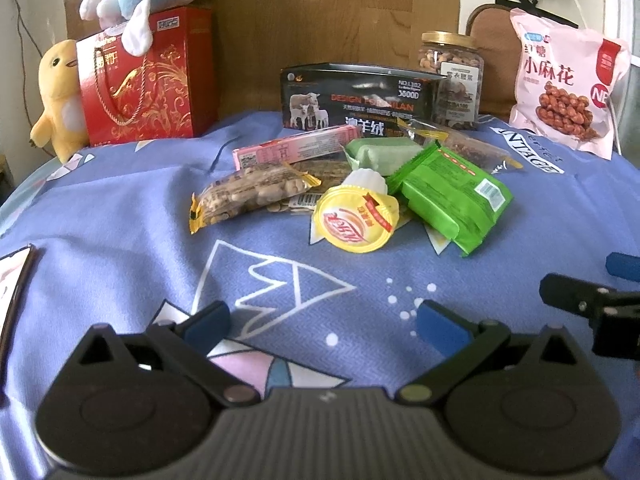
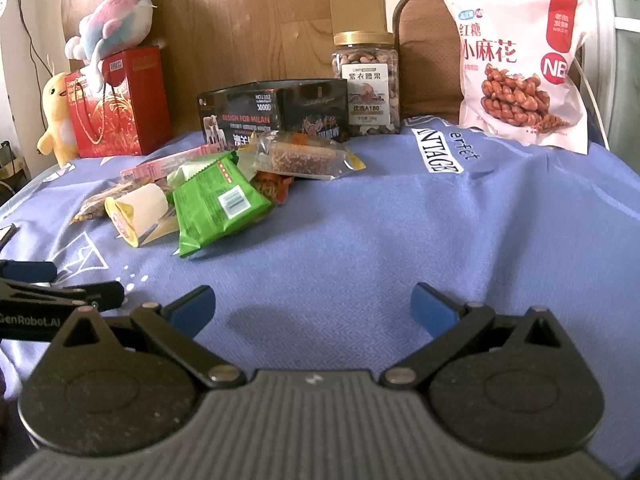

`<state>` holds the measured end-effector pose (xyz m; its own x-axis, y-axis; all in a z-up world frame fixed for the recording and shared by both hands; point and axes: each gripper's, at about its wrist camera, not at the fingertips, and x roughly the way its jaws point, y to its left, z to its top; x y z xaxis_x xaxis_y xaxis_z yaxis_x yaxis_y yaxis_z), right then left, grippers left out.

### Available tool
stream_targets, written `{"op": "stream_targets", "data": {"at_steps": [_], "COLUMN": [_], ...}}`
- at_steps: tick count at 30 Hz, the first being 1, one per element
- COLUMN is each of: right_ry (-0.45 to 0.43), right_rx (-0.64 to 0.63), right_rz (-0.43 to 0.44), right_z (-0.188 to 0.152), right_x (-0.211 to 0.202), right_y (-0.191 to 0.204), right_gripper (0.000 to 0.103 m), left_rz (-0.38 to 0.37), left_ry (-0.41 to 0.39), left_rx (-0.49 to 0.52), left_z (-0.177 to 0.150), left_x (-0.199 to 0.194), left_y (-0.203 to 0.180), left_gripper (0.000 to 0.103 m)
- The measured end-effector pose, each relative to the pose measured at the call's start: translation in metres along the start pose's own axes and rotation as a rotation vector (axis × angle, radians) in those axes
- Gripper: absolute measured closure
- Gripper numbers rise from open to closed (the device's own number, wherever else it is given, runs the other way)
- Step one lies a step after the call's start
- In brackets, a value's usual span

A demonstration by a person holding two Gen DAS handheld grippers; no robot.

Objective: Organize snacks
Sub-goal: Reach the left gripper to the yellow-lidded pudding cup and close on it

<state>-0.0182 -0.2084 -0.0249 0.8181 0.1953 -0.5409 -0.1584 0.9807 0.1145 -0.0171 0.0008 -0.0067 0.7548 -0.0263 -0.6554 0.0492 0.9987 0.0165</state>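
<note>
A pile of snacks lies mid-table on the blue cloth: a yellow-lidded jelly cup [image 1: 356,216] [image 2: 134,212], a bright green packet [image 1: 452,192] [image 2: 218,204], a clear bag of nuts [image 1: 252,196], a pink flat box [image 1: 296,146], a pale green packet [image 1: 380,150] and a clear-wrapped brown bar [image 2: 304,156]. My left gripper [image 1: 324,324] is open and empty, low over the cloth in front of the pile. My right gripper [image 2: 314,310] is open and empty, to the right of the pile. Each gripper shows at the edge of the other's view.
At the back stand a black box [image 1: 356,98], a jar of nuts [image 1: 454,76] [image 2: 368,88], a big pink snack bag [image 1: 564,80] [image 2: 520,68] and a red gift box [image 1: 144,80] with plush toys. A phone [image 1: 12,292] lies at the left edge.
</note>
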Motion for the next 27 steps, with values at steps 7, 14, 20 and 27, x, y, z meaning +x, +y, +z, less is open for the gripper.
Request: {"op": "stream_targets", "data": {"at_steps": [7,14,20,27], "right_ry": [-0.012,-0.101,-0.211,-0.14], "right_rx": [0.024,-0.085,-0.28,-0.212], "right_rz": [0.018,0.059,0.097,0.207], "right_z": [-0.001,0.009,0.05,0.072], "right_x": [-0.003,-0.016,-0.018,0.006], "right_y": [-0.004,0.003,0.016,0.013], "right_gripper": [0.0,0.008,0.033,0.058], "left_rz": [-0.058,-0.131,-0.056,-0.132], "left_ry": [0.0,-0.02,-0.149,-0.155], "left_rx": [0.048,0.035,-0.023,-0.111], "left_z": [-0.002,0.006,0.032,0.041], "left_x": [-0.002,-0.011,-0.026,-0.025], "left_y": [0.006,0.038,0.074,0.092], "left_gripper": [0.0,0.0,0.0,0.0]}}
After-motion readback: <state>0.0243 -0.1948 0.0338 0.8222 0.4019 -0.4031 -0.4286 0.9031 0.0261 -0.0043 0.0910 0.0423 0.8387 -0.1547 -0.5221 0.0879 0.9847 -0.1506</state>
